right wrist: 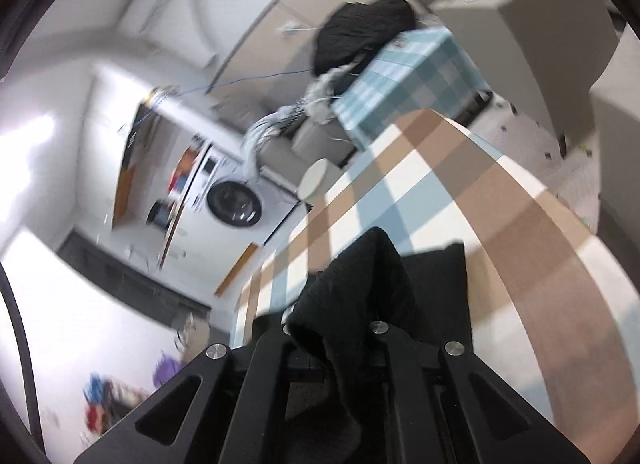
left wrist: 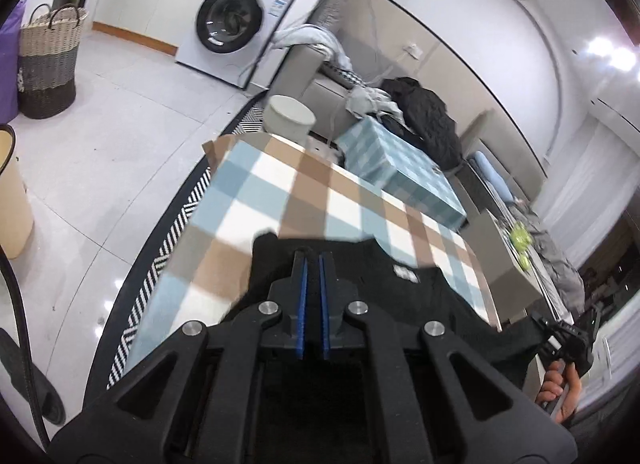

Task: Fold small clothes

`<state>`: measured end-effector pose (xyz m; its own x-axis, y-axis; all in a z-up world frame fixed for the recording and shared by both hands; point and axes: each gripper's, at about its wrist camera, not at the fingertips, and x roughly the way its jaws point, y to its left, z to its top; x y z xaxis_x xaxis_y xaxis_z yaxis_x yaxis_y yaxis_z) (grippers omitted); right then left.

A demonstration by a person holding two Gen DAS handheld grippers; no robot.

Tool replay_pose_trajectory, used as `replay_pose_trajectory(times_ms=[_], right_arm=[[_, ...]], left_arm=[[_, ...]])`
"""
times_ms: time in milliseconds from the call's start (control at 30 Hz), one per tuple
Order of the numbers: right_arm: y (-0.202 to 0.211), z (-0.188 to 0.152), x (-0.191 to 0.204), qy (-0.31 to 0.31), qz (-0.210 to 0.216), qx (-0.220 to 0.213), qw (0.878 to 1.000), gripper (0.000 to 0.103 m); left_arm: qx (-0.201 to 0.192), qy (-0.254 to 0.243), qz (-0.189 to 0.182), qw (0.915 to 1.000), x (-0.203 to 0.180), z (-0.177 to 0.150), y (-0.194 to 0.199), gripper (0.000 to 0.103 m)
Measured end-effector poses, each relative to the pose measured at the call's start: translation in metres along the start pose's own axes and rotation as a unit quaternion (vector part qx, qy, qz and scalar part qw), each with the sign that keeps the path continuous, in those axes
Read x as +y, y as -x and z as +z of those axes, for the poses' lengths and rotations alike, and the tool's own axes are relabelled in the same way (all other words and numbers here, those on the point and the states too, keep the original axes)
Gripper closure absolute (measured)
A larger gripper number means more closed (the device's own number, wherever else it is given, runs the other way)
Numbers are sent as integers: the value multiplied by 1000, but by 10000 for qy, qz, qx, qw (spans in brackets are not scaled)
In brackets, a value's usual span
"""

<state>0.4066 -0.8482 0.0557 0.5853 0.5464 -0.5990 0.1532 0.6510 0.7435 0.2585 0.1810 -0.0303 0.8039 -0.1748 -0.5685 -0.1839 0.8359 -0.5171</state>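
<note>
Left wrist view first: the left tongs [left wrist: 313,260] are pressed nearly together, with just a thin slit between the blue pads [left wrist: 303,296]. The black garment [left wrist: 360,264] sits right under and ahead of the tips, draped over the near edge of the checked worktop [left wrist: 256,192]. I can't actually see cloth in that slit, so I'd guess it's pinching a thin edge, but can't swear to it. The garment's long axis runs sideways across the view, from the left tongs off toward the lower right. There the cloth pulls into a stretched corner that reaches the right tongs [left wrist: 560,334], with a hand [left wrist: 560,388] below gripping the handle.

Right wrist view (blurry): the right tongs [right wrist: 340,328] have their tips buried under a bunched peak of the same black cloth [right wrist: 360,288]. The fabric comes up between the arms and spills back over them, so it reads as clamped on the garment. The rest lies flat ahead on the checks.

So each hand has one end, with the garment strung between them along the near edge. My guess is the fold goes away from the person, across that axis.
</note>
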Motion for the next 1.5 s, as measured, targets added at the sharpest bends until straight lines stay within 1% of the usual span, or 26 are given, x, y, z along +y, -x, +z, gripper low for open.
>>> replay_pose_trajectory(times_ms=[33,67,100,133,167,267,333,433,567,633,700,733,800,867,933,1000,1100,1133,1233,1300,1333,1367,1400,1433,1467,1500], right_arm=[[-9,7,-3,-48,-11,39,10000,87],[-23,15,-10,-145,-145,52,9998,78],[-28,19,-13,-187,-247,61,9995,73],[-35,24,-19,-248,-396,95,9989,69],[-36,26,-23,-263,-452,75,9986,68],[-28,26,-30,-236,-406,73,9989,59],[-22,21,-29,-30,-512,135,9986,59],[-16,10,-23,374,-678,321,9965,59],[-15,-6,-15,577,-590,520,9952,59],[-23,-11,-9,722,-630,614,9935,59],[-33,-15,-7,745,-732,709,9920,59],[-38,-18,-7,746,-801,748,9912,61],[-47,-21,-8,759,-910,822,9895,72],[-55,-25,-10,766,-961,901,9883,92],[-57,-25,-8,812,-1009,857,9879,100],[-56,-22,-5,833,-972,795,9886,100],[-52,-12,3,682,-640,725,9930,100],[-52,-5,6,517,-428,656,9956,100],[-58,9,5,111,-144,496,9986,100],[-66,17,1,-82,-298,358,9989,100],[-72,20,-2,-157,-429,319,9984,100],[-79,24,-3,-219,-567,348,9975,98],[-86,25,-6,-266,-598,449,9968,94],[-91,27,-7,-294,-594,598,9960,81],[-94,27,-7,-271,-560,761,9952,70],[-91,27,-6,-198,-547,743,9955,67]], left_arm=[[42,71,-6,10000,3,5,-9,97],[164,183,154,9996,8,11,-21,88],[241,259,278,9990,11,15,-29,71],[289,296,361,9985,14,16,-32,63],[301,306,425,9982,16,16,-34,56],[293,-18,576,9979,13,10,-32,48],[282,-190,644,9973,10,2,-30,46],[389,-465,691,9958,3,-10,-31,46],[638,-741,653,9931,-14,-24,-40,46],[743,-825,580,9921,-21,-29,-46,46],[849,-841,647,9907,-26,-32,-56,47],[891,-789,670,9906,-26,-33,-61,50],[931,-618,703,9912,-23,-32,-68,85],[964,-455,713,9917,-17,-29,-74,98],[820,-442,635,9936,-16,-24,-74,98],[749,-492,582,9943,-19,-19,-71,99],[639,-453,471,9958,-22,-4,-69,99],[621,-422,452,9961,-22,1,-70,99],[616,-175,437,9970,-15,18,-82,101],[591,-19,544,9968,-6,28,-91,101],[588,21,715,9957,-1,32,-96,101],[650,56,910,9937,3,34,-100,96],[801,66,1018,9916,8,36,-105,87],[868,56,990,9913,10,36,-106,82],[875,8,975,9914,11,35,-105,72],[820,-127,1008,9914,9,32,-103,65]])
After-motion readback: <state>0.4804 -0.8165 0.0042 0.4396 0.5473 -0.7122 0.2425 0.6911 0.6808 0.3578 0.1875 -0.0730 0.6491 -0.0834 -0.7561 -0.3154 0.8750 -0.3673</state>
